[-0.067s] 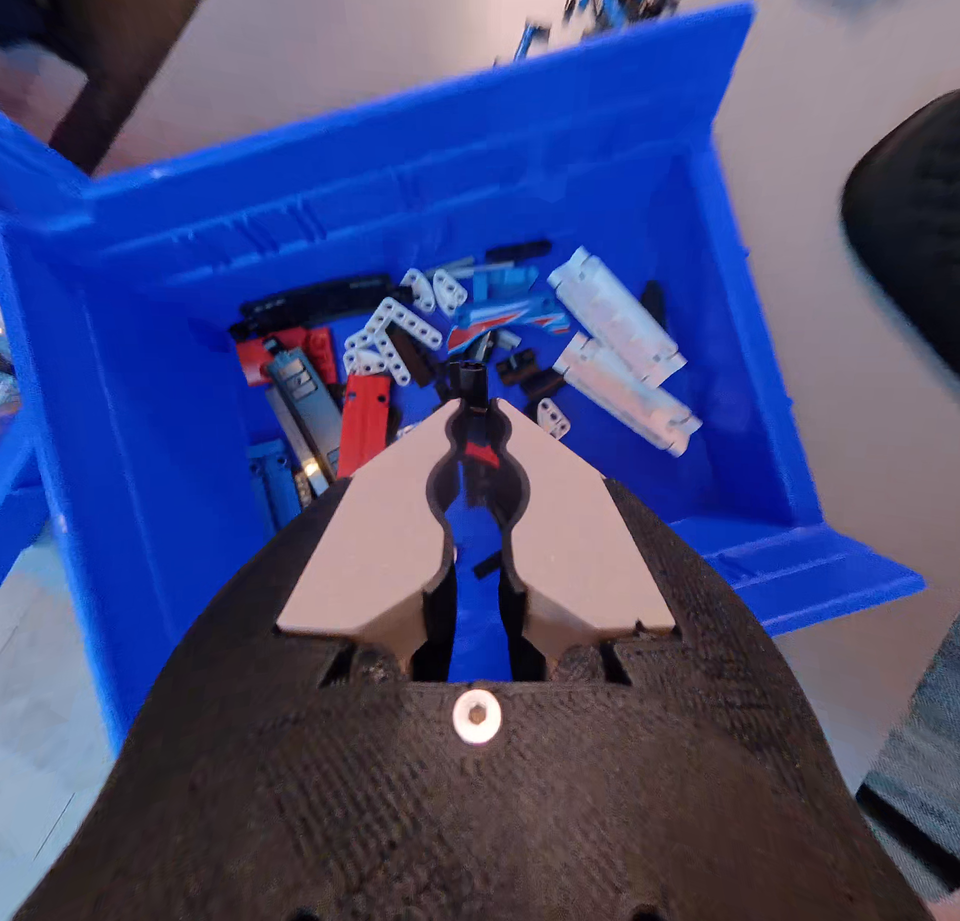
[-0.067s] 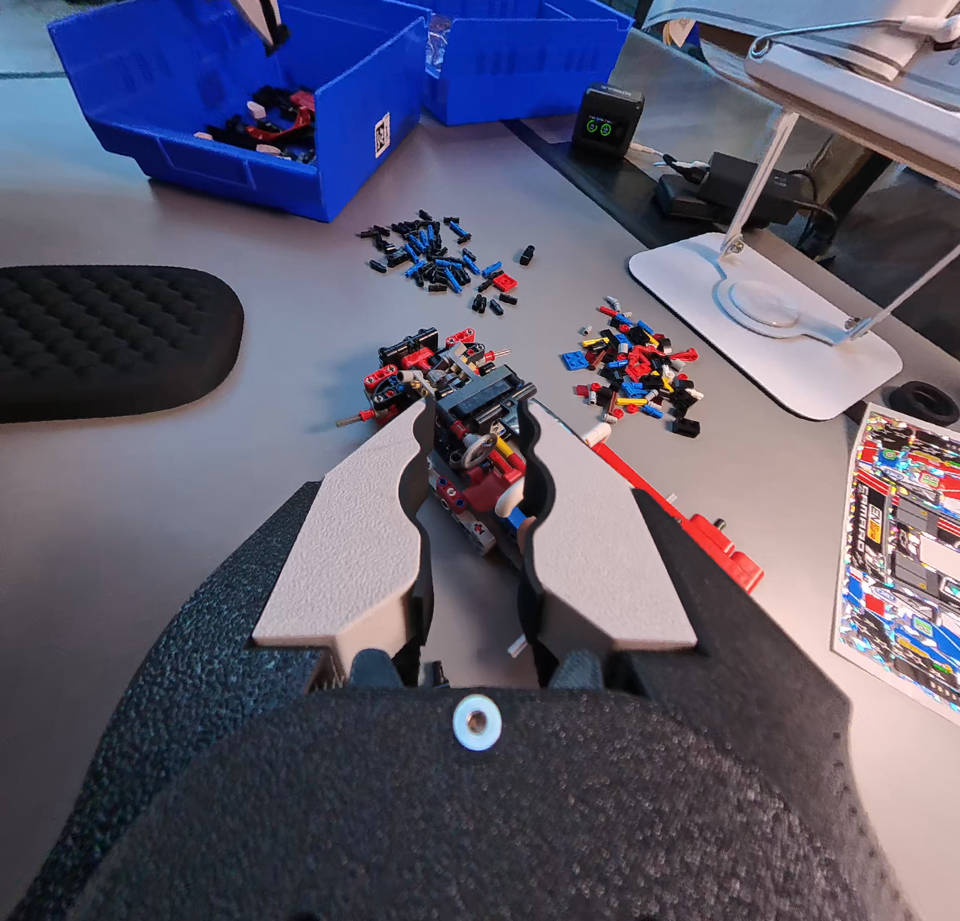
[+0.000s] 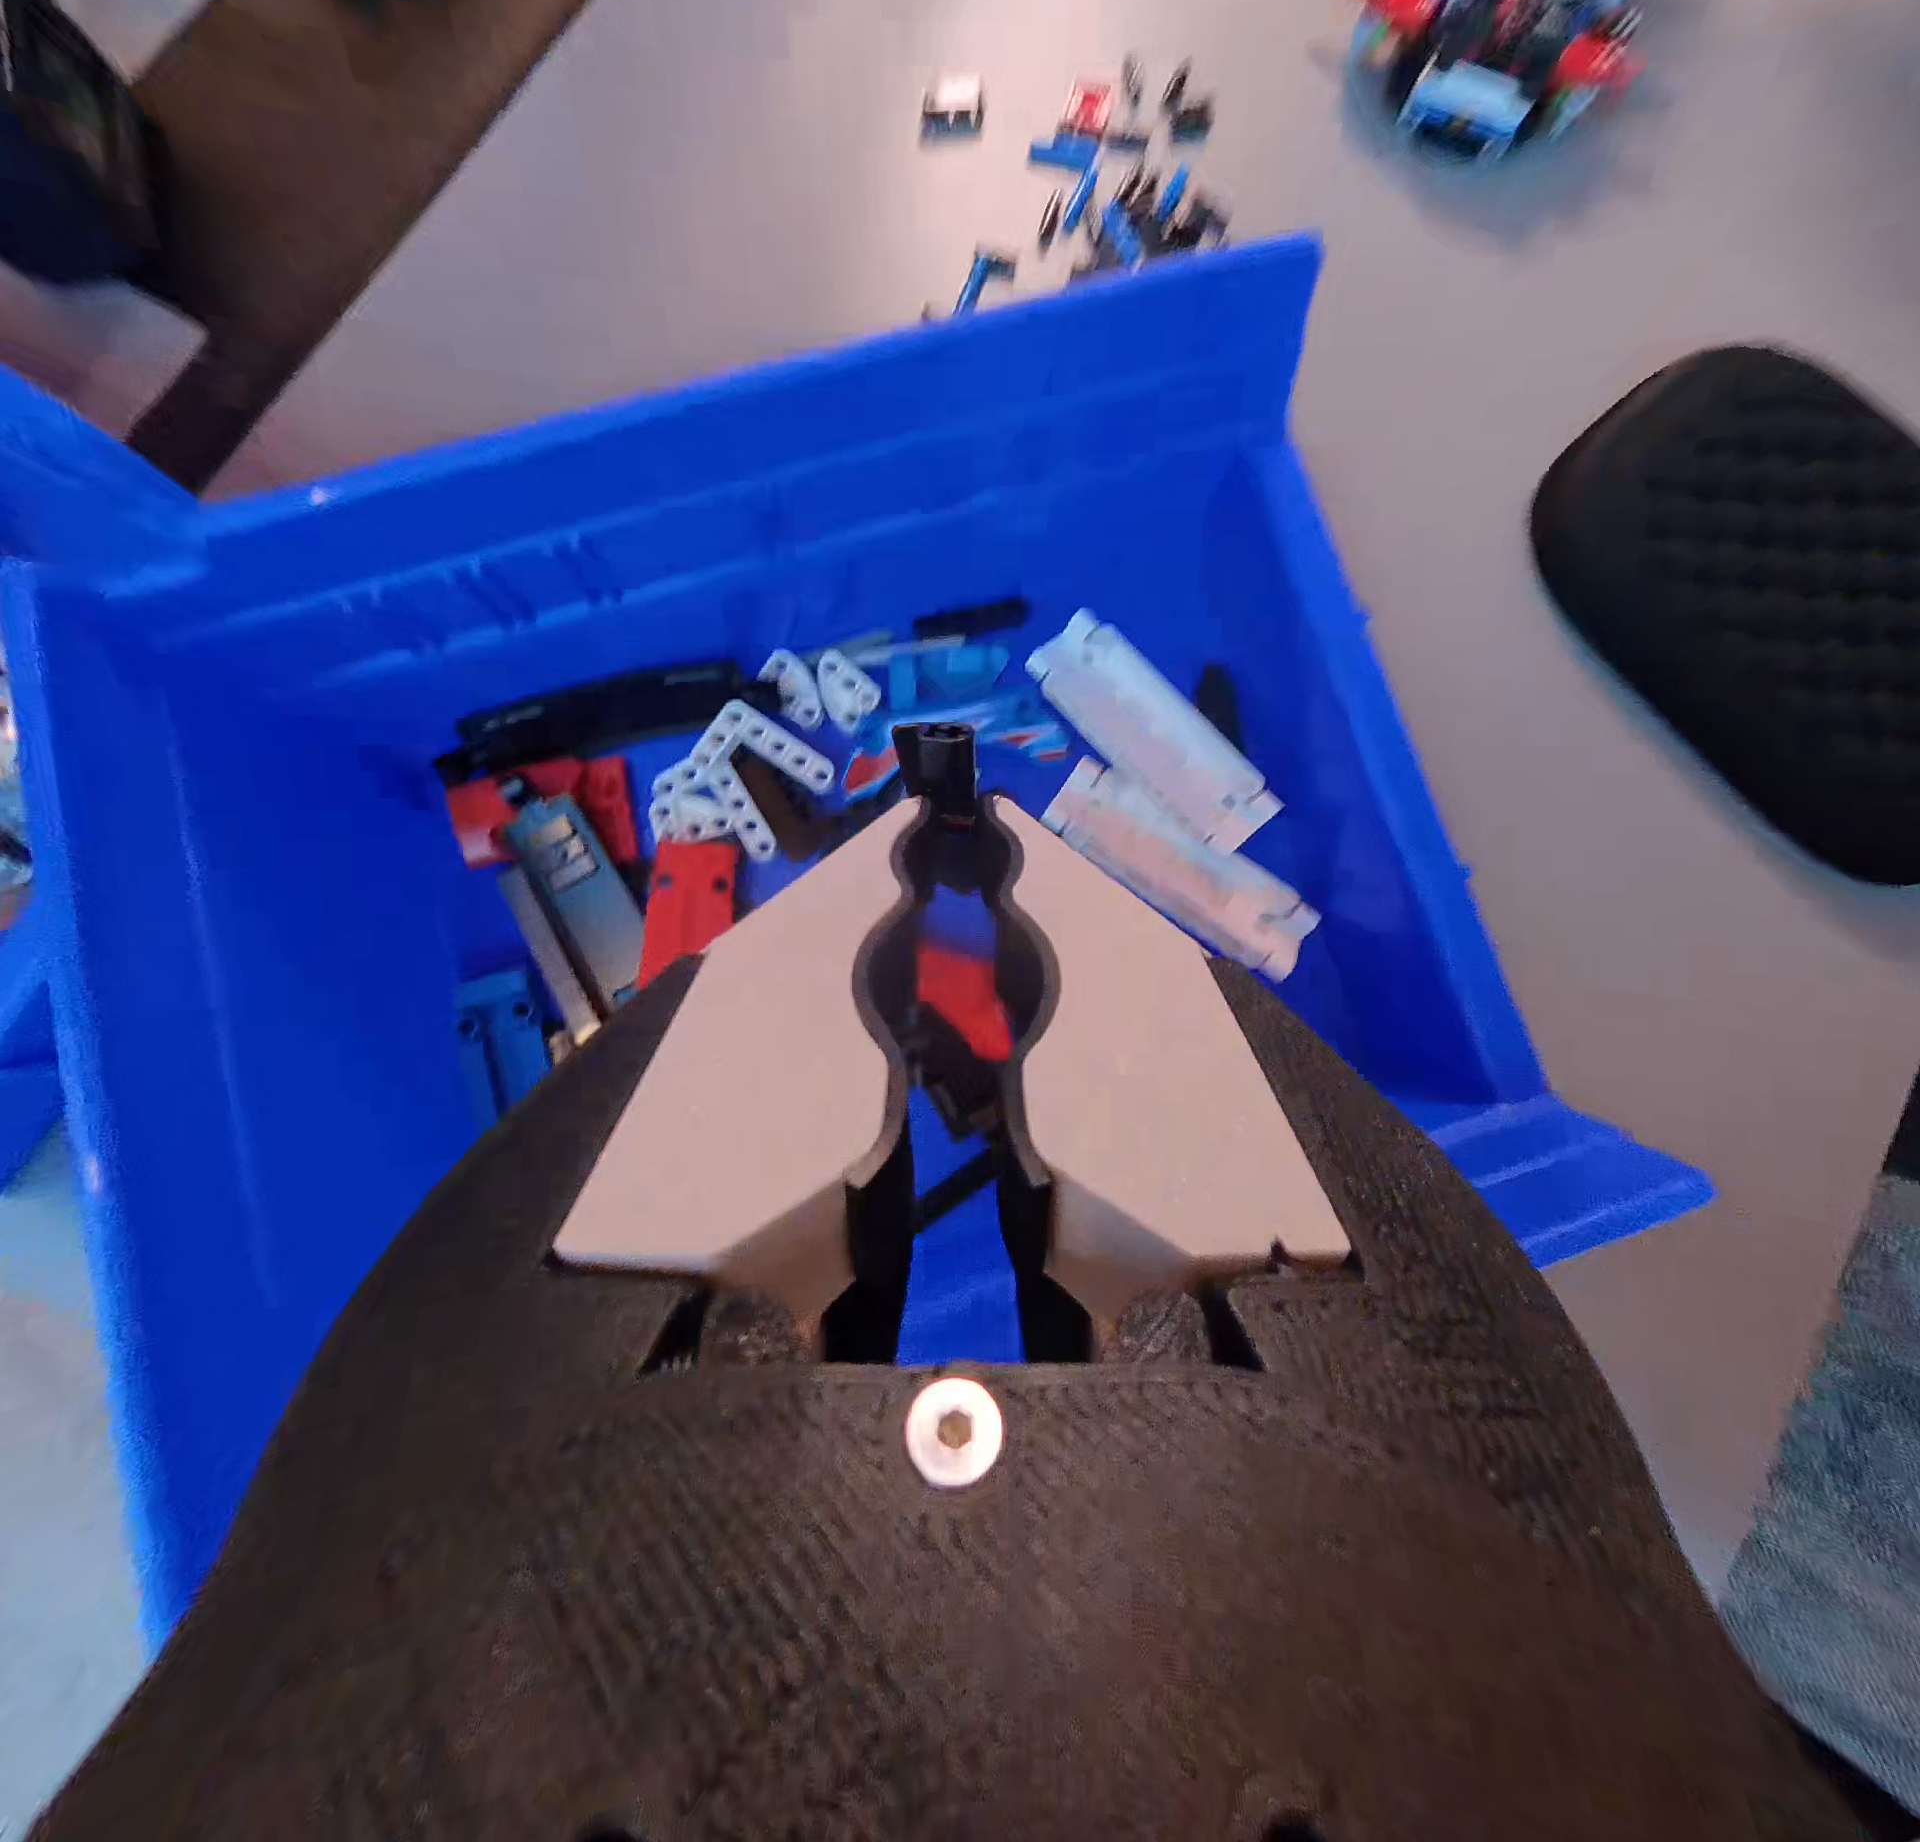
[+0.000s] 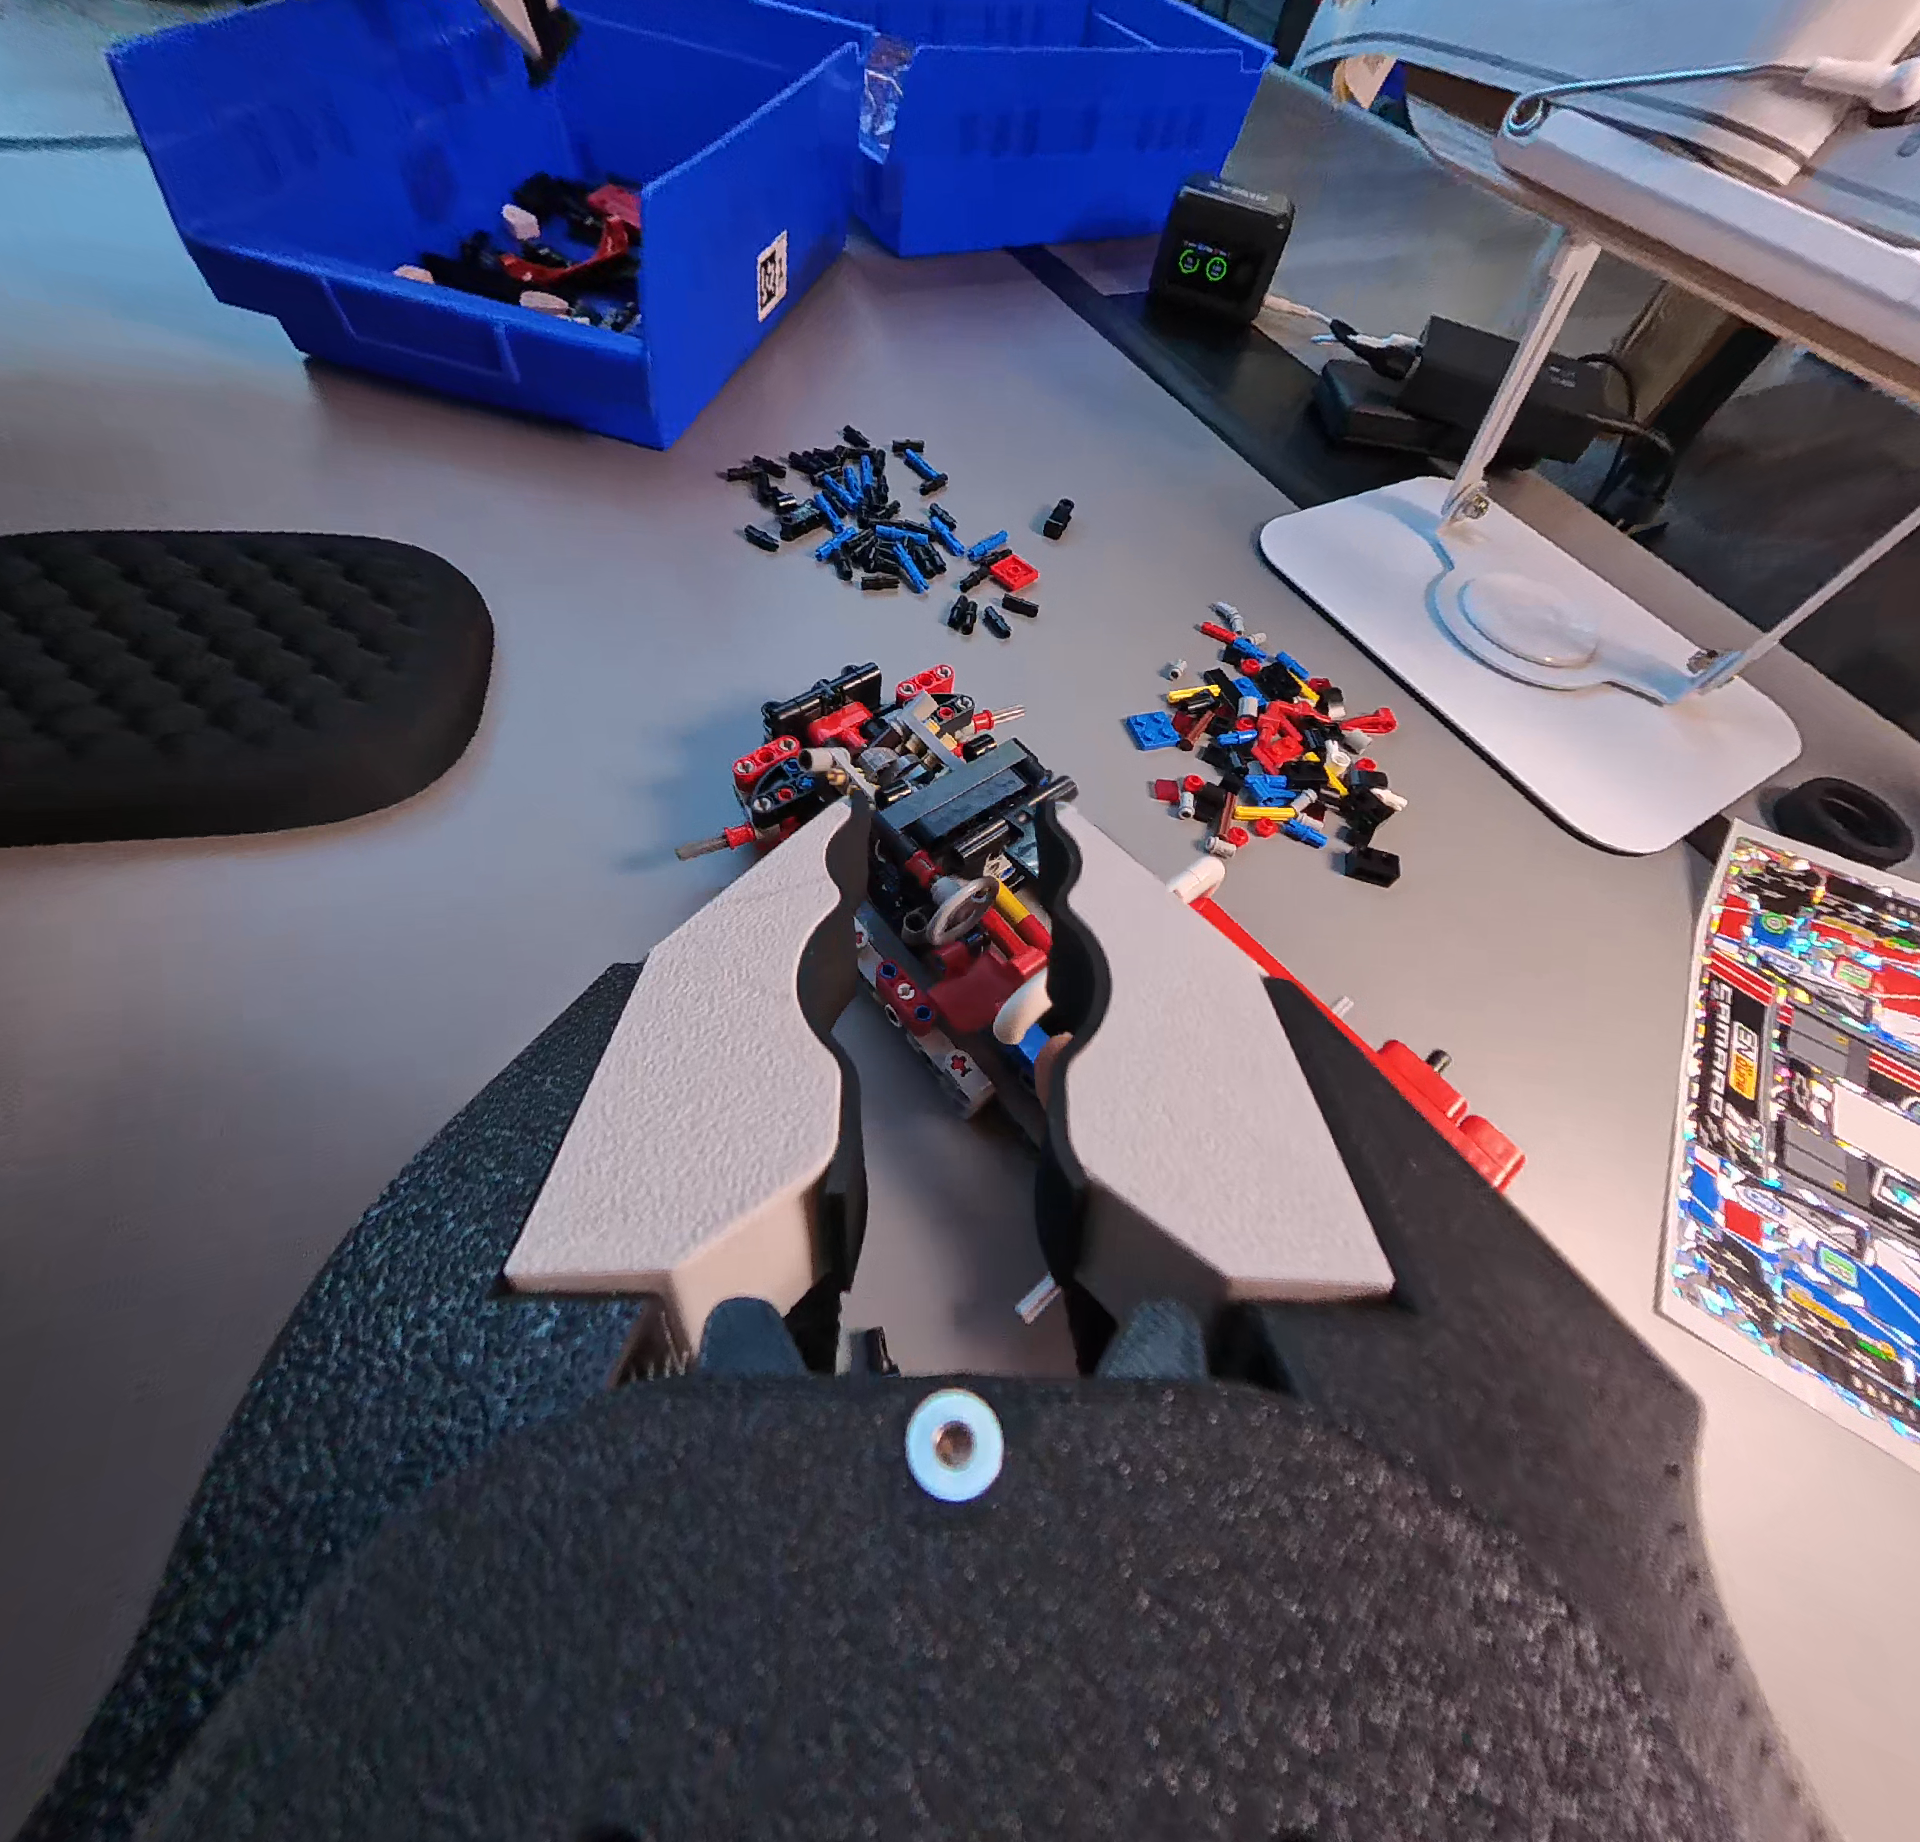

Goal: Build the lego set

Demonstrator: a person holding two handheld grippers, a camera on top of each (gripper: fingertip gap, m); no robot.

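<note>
My left gripper (image 3: 940, 807) is shut on a small black lego piece (image 3: 932, 758) and holds it above the blue bin (image 3: 727, 462), which holds white, red, black and grey parts. The same gripper shows at the top of the right wrist view (image 4: 530, 26), over that bin (image 4: 707, 234). My right gripper (image 4: 948, 818) is closed around the partly built red and black lego model (image 4: 935, 805), which rests on the grey table. The model also shows, blurred, at the far top right of the left wrist view (image 3: 1496, 36).
A pile of black and blue pins (image 4: 883, 525) and a mixed coloured pile (image 4: 1278, 743) lie beyond the model. A black pad (image 4: 208, 680) lies left, a long red part (image 4: 1423, 1096) and a sticker sheet (image 4: 1808, 1117) right. A lamp base (image 4: 1527, 649) and a second blue bin (image 4: 1039, 130) stand behind. The tips of one gripper are about 45 cm away from the tips of the other.
My left gripper has risen and tilted with the black piece, so more of the table beyond the bin shows. The right gripper and the model have not moved.
</note>
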